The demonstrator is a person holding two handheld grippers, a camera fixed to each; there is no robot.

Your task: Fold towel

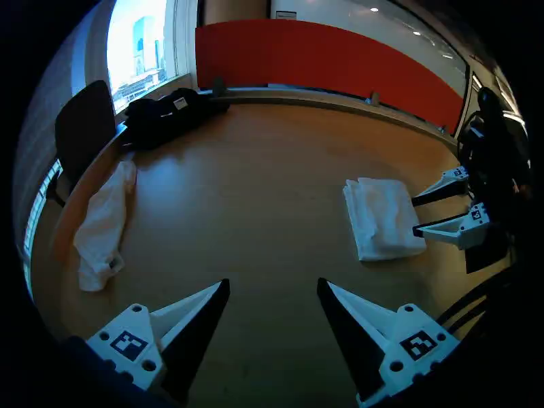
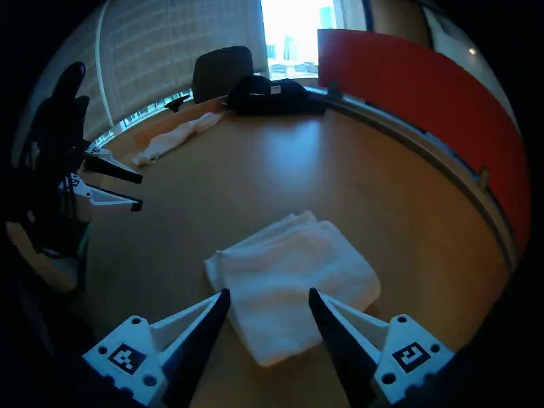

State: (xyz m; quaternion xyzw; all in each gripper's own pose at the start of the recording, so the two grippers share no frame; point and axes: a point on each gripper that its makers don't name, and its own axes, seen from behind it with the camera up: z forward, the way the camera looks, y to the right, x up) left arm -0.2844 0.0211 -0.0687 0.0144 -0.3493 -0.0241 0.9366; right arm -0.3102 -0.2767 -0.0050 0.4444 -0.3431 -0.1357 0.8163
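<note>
Towel (image 2: 299, 272) is lying folded on desk (image 2: 285, 170), 12 o'clock of right gripper (image 2: 268, 294). It and left gripper (image 1: 273, 285) are gaping wide, empty.

Right gripper (image 2: 268, 299) at bottom edge: two white plastic fingers with black inner faces, spread apart, nothing between them. Tips sit over near edge of folded white terry towel (image 2: 292, 279); contact cannot be told. Towel lies flat on round-edged brown wooden table (image 2: 326, 163), layered edges showing at far left corner. Left gripper (image 2: 139, 192) at left, well apart from towel, fingers parted. Crumpled white cloth (image 2: 177, 139) at far table edge. Black soft bag (image 2: 272, 95) beyond, beside dark chair back (image 2: 221, 71). Red partition panel (image 2: 421, 102) along right. Bright window (image 2: 299, 27) behind.
</note>
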